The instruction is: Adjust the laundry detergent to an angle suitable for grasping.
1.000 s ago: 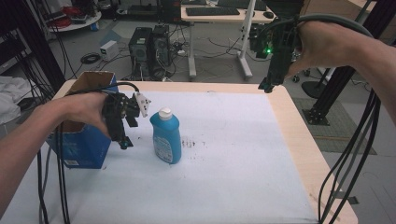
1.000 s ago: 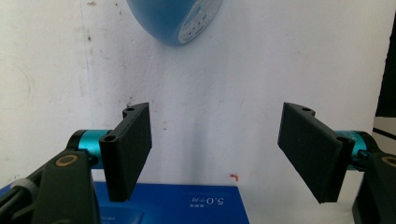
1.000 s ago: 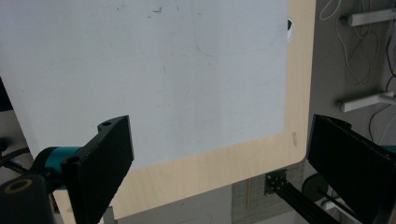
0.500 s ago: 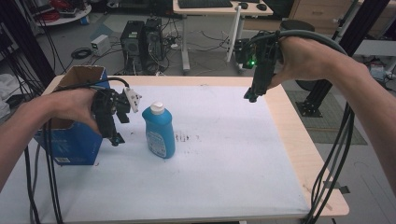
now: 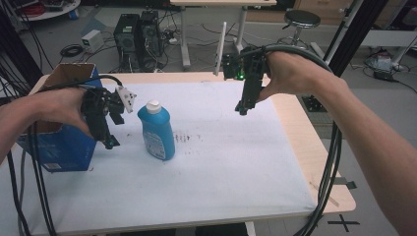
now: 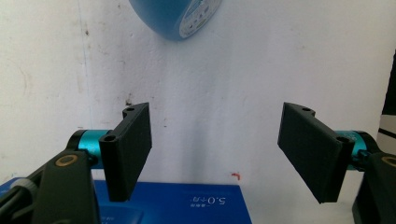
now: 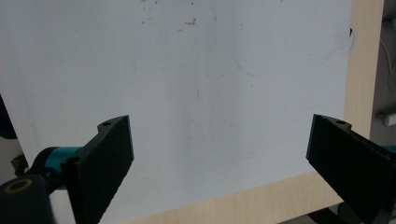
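On the table (image 5: 305, 162), which is wood at its edges, lies a white sheet (image 5: 231, 162) that covers almost the whole top; it has some small dark marks near the middle. At the left edge of the table stands a blue box (image 5: 59, 147) with its cardboard flaps open at the top, and in the left gripper view its blue top face with white print is low in the picture, between the jaws. Just beside the box, toward the middle of the sheet, stands the bottle (image 5: 157, 130), upright, blue with a white cap and a pale label on its side; it touches nothing except the sheet. In the left gripper view the rounded blue bottle (image 6: 180, 18) is at the top edge, ahead of the jaws and well apart from them. The left gripper (image 5: 109, 142) is held by the person's left hand (image 5: 59, 108) between the box and the bottle, pointing down at the sheet, near the bottle but not touching it. Its jaws are spread and nothing is between them. The right gripper (image 5: 241, 109) is held by the right hand (image 5: 290, 73) above the far part of the sheet, to the right of the bottle and well apart from it, pointing down. Its jaws are also spread wide, with only the bare sheet and the wooden edge seen between them in the right gripper view.
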Available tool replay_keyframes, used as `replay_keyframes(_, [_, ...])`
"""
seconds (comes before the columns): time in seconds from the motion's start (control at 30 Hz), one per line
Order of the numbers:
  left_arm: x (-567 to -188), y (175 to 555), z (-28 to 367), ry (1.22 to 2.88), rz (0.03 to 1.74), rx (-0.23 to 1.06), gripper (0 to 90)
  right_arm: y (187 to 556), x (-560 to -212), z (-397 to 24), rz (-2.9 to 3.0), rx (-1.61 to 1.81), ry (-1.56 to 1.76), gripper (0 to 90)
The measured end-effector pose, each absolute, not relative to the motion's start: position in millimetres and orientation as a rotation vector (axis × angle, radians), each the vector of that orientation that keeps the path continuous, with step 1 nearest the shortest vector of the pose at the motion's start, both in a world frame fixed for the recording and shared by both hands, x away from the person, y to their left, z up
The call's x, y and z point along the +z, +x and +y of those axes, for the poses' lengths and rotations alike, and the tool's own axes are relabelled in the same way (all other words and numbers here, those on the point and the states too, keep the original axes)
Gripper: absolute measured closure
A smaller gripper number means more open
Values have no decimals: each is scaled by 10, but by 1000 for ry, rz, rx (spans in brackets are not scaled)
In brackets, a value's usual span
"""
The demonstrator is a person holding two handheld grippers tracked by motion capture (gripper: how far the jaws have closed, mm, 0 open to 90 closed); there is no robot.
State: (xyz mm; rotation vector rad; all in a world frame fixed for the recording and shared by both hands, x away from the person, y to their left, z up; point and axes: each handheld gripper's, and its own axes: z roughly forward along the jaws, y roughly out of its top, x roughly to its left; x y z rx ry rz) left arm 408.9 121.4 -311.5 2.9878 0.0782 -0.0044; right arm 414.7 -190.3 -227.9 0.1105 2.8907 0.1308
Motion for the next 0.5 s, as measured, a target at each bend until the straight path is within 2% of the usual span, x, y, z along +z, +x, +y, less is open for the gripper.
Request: replay_keyframes(0.5, [-3157,4093,1241,2981,82,-7,261,4013,-2679,-1675,2920,273,167,66])
